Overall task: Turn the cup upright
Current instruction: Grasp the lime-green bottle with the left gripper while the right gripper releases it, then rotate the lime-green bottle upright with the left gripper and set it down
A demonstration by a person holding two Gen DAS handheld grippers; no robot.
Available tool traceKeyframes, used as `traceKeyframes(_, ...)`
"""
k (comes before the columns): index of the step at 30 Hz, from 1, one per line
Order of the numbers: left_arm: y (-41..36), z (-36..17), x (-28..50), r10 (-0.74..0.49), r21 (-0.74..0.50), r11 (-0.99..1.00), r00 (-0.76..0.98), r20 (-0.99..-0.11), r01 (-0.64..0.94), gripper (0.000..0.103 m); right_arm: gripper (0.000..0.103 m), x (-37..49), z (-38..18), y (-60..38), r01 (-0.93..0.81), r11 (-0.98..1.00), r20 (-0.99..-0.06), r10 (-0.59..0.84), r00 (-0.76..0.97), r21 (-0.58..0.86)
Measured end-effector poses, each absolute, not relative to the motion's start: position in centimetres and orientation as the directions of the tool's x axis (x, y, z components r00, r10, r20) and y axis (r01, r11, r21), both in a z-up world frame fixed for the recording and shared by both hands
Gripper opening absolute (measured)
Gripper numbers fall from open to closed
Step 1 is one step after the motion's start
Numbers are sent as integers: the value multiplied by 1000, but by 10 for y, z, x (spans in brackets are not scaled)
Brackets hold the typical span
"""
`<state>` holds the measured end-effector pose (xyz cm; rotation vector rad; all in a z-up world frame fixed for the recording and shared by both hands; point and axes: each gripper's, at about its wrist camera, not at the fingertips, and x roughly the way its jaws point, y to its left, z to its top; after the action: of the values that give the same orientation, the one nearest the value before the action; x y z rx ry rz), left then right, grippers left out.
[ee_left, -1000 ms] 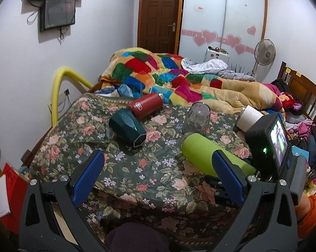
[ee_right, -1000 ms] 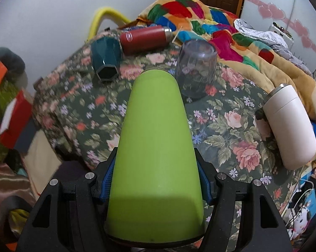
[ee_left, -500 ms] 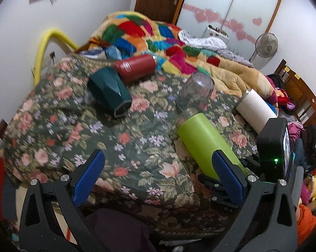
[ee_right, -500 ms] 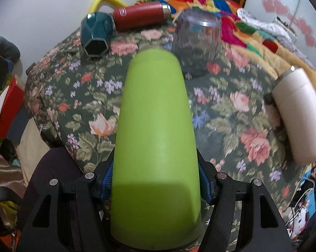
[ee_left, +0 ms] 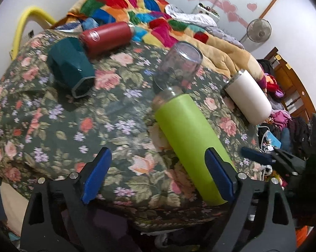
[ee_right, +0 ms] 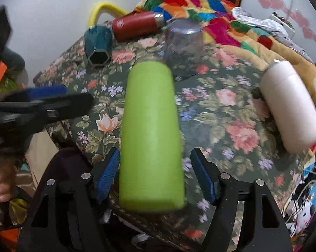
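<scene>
A lime-green cup [ee_right: 150, 130] lies on its side on the floral bedspread [ee_right: 216, 105], mouth pointing away; it also shows in the left wrist view [ee_left: 189, 138]. My right gripper [ee_right: 155, 174] is open, its blue pads standing just off either side of the cup's base. My left gripper [ee_left: 158, 174] is open and empty over the bed's near edge, left of the green cup; its right pad overlaps the cup in view. The left gripper shows in the right wrist view [ee_right: 46, 96].
A teal faceted cup [ee_left: 70, 69], a red bottle [ee_left: 106, 36] and a white tumbler [ee_left: 249, 98] lie on their sides. A clear glass [ee_left: 178, 65] stands mouth-down just beyond the green cup. A patchwork quilt [ee_left: 137, 6] is heaped behind.
My right gripper has opened and let go of the green cup, which now lies on the bed. My left gripper has moved forward and down toward the bed.
</scene>
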<state>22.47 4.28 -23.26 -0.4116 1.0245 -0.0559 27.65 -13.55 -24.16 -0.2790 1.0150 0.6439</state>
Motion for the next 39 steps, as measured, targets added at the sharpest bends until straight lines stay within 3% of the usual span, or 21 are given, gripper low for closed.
traceKeyframes(11,4,-249,260,-311,-377,921,395,-864,-99,82,69,255,-187,-195,-460,886,-738,351,577,63)
traceKeyframes(21,-8,-268,286,-201,-264,952,333,-921,-154,83,70,232,-184,-211,-421,901,-692,373,618,109)
traceKeyframes(28,-23,-265,295,-79,-151,977,392,-916,-154,77,70,225,-189,-221,-396,909,-696,365,618,125)
traceKeyframes(33,-31,-253,292,-67,-124,987,427,-902,-106,63,70,222,-188,-228,-377,920,-697,337,633,102)
traceKeyframes(39,-48,-210,270,-33,-47,999,544,-839,-13,62,70,224,-185,-233,-358,928,-688,329,647,106)
